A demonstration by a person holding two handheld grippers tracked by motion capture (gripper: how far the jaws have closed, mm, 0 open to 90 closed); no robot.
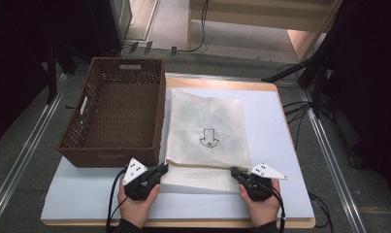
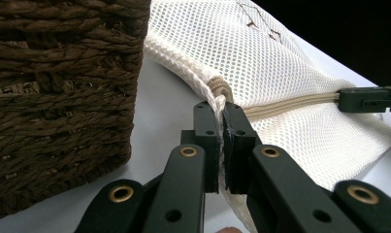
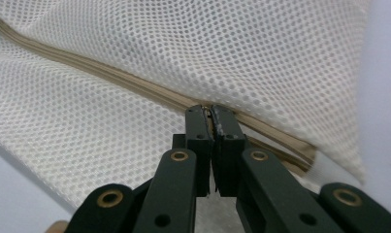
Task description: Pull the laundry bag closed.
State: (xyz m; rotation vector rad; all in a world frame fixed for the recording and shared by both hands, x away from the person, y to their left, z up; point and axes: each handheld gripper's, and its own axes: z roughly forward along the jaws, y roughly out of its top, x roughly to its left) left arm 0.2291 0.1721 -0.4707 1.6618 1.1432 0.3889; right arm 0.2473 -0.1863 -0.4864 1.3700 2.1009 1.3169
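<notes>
My left gripper (image 2: 221, 114) pinches the near left corner of the cream mesh zip bag (image 1: 206, 131), lying on the white table (image 1: 280, 141) beside the brown woven basket (image 1: 116, 111); my right gripper (image 3: 211, 112) clamps its beige zip band (image 3: 135, 85).

Left gripper (image 1: 163, 168) in the left hand (image 1: 135, 206), jaws clamped together, pointing forward and inward, right gripper (image 1: 235, 172) in the right hand (image 1: 262, 208), jaws likewise pressed shut, both hands low near the table's front edge

Mesh bags I count: one mesh bag (image 1: 206, 136)
Baskets I see: one wicker basket (image 1: 116, 111)
Grippers I run: two, left gripper (image 1: 162, 169), right gripper (image 1: 235, 172)
</notes>
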